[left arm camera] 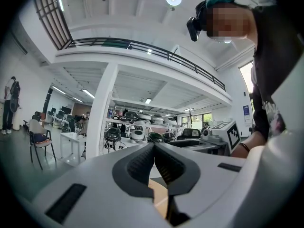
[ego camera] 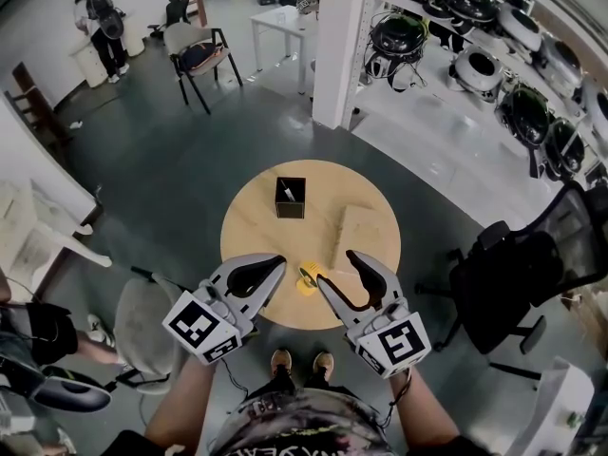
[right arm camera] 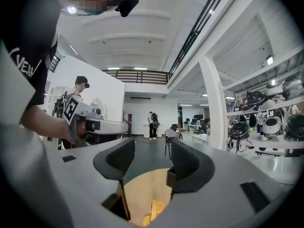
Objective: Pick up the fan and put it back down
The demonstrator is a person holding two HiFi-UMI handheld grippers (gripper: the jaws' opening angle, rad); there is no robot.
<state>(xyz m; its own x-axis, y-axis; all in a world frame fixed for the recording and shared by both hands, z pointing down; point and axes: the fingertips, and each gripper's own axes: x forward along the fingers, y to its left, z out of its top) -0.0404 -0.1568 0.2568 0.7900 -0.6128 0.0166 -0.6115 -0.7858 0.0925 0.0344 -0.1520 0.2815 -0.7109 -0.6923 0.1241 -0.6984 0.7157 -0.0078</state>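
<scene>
The left gripper [ego camera: 278, 260] [left arm camera: 154, 147] is clenched on nothing, its ribbed pads pressed flat together. The right gripper [ego camera: 335, 267] [right arm camera: 152, 151] is released: its fingers stand apart with open air between the pads.

The fan [ego camera: 309, 280] [right arm camera: 156, 210] is small and yellow, with a slatted grille and a darker part on top. It sits on the table [ego camera: 256, 218], low in the gap between the two grippers. It is just off the tip of the right gripper's inner finger and a little right of the left gripper's closed tips. In the right gripper view it lies below the gap of the fingers, not between the pads. I cannot tell whether the inner fingertip touches it.

The fan is close to the table's near rim, on the person's side. Ahead of the fingers the round, light wood top runs bare. Farther ahead, past the left gripper's tips, a black box [ego camera: 290, 198] stands well apart from the fan.

Dark floor rings the table. A grey stool [ego camera: 142, 321] is outside the left gripper and a black office chair [ego camera: 513, 278] outside the right. A white column [ego camera: 337, 46] rises far beyond the table.
</scene>
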